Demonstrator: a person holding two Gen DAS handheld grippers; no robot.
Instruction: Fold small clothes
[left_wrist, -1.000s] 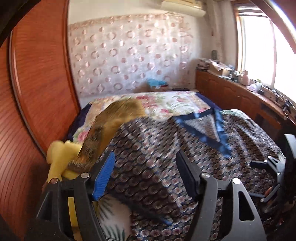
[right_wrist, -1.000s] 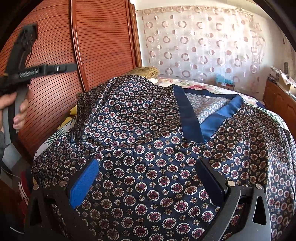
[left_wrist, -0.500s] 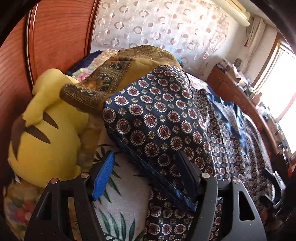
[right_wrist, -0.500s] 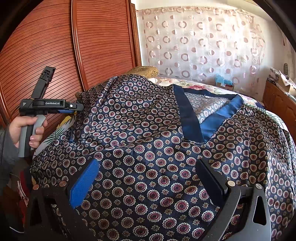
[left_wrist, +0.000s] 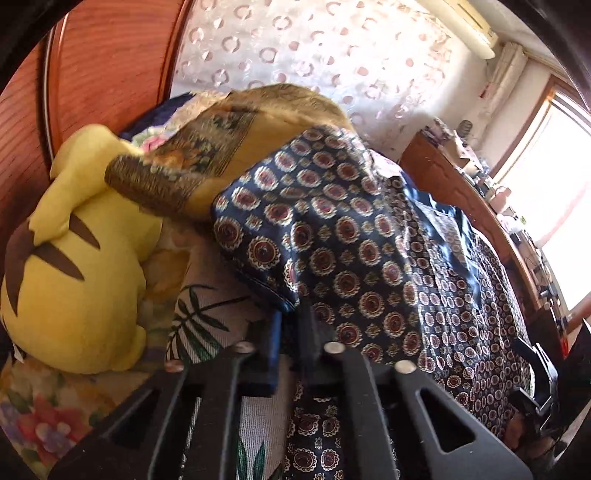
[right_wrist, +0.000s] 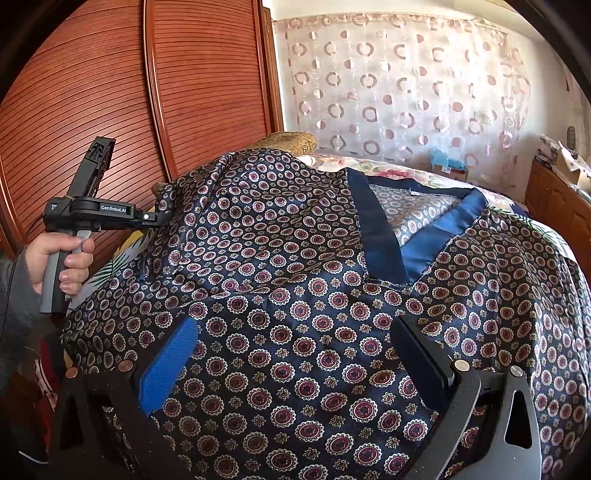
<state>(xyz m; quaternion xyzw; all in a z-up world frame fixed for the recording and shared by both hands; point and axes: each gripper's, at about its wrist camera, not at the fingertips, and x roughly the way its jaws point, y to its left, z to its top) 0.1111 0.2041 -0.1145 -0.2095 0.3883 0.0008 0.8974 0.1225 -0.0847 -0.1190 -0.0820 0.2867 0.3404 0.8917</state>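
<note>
Across the bed (right_wrist: 417, 171) lies the patterned shirt (right_wrist: 295, 295), left gripper (left_wrist: 290, 325) pinching its edge, right gripper (right_wrist: 295, 354) spread above it.

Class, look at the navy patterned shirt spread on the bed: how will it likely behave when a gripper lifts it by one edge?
The navy patterned shirt will probably hang limp: it drapes in soft folds. Its sheen suggests slippery cloth, so the edge pinched by the left gripper may slide out. It looks thin, so likely light.
</note>
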